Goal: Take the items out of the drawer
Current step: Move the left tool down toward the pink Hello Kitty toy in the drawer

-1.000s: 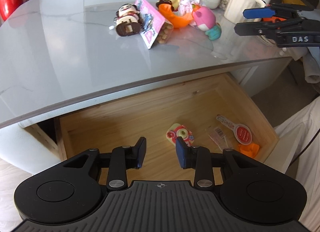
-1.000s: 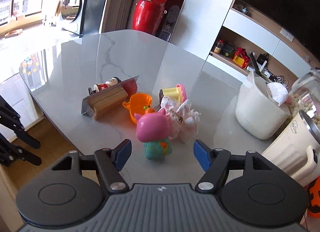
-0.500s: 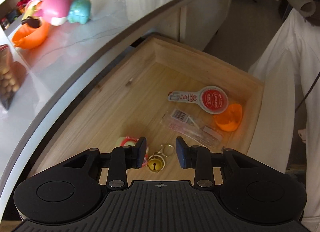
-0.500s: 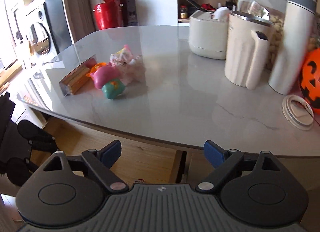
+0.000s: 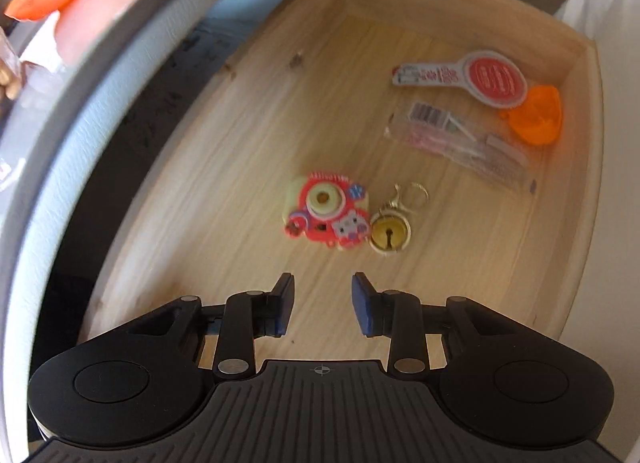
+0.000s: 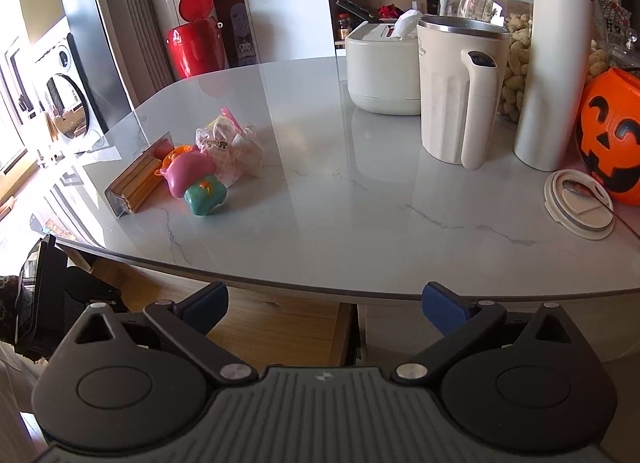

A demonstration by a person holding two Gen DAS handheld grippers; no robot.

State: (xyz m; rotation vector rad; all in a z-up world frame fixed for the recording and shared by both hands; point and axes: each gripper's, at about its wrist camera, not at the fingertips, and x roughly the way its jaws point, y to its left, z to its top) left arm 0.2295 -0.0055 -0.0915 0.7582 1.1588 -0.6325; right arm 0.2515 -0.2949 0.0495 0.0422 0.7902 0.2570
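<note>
Pale wooden boards form the floor and walls of the open drawer [image 5: 248, 167], which we see from above in the left wrist view, pulled out beneath the curved grey edge of the marble countertop [image 6: 360, 199]. Near the middle of the drawer floor lies a small flat charm shaped like a toy camera [image 5: 326, 213], red and cream, with a round cream lens and cartoon stickers; the picture is slightly blurred, so we cannot read its lettering. Touching its right side is a gold bell [image 5: 389, 232] on a keyring clasp. Toward the far right corner we find a white paddle-shaped tag with a red disc [image 5: 472, 77], a clear packet with a barcode [image 5: 460, 139] just below it, and an orange plastic piece [image 5: 536, 117] against the drawer wall. Our left gripper [image 5: 322, 303] hovers over the drawer floor, just short of the charm, its blue-padded jaws narrowly parted and holding nothing. Our right gripper [image 6: 324, 301] is held outside the drawer, facing the countertop edge, its jaws spread wide and empty. On the countertop we see a cluster of toys, among them a pink and teal figure [image 6: 196, 183], and farther right a cream jug [image 6: 456, 91], a white flask [image 6: 556, 63] and an orange pumpkin bucket [image 6: 612, 135].
</note>
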